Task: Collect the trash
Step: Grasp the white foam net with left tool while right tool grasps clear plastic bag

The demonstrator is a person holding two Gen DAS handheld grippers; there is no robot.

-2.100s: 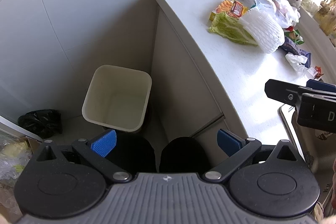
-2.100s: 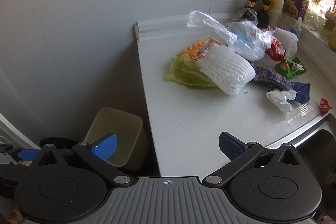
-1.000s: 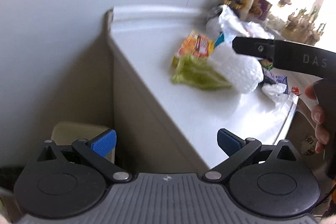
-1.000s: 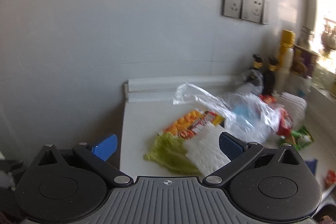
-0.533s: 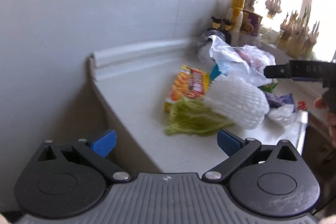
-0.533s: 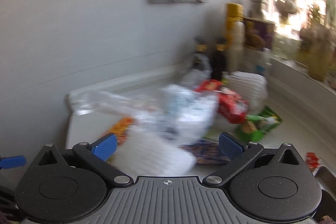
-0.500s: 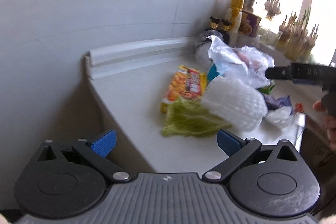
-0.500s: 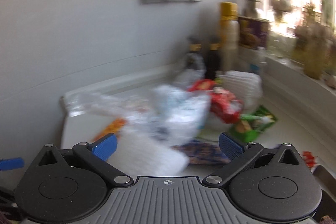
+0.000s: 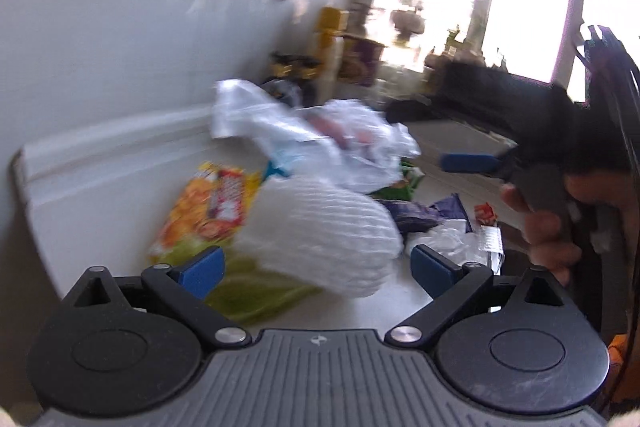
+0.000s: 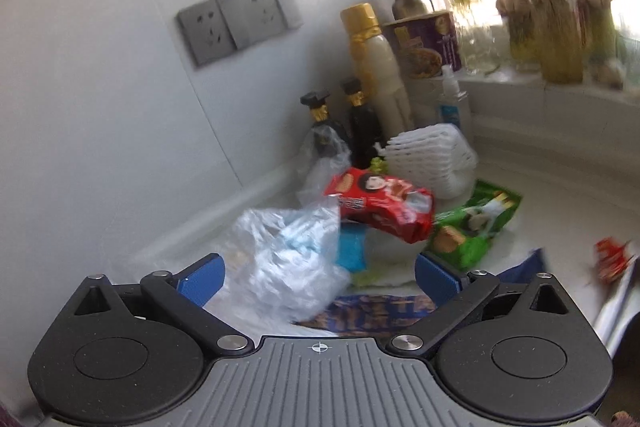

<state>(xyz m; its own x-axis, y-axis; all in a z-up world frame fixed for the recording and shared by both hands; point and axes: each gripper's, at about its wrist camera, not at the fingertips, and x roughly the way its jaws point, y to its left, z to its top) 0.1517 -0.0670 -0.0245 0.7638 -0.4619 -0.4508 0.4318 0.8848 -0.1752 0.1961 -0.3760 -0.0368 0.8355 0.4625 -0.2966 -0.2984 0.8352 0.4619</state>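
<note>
The left gripper [image 9: 316, 267], jaws apart and empty, faces the white foam net [image 9: 324, 231] lying crosswise near the counter's [image 9: 100, 203] front edge, nearer than the right gripper [image 10: 320, 277], also wide apart.

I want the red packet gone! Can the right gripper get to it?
Probably yes. The right gripper is open and the red packet sits on top of the pile ahead, though the clear plastic bag crowds its left side.

Bare bench [image 9: 92, 195] is lying open along the wall; bottles [image 10: 360, 123] are crowding the corner, and piled wrappers [image 10: 384, 207] are blocking the middle.
</note>
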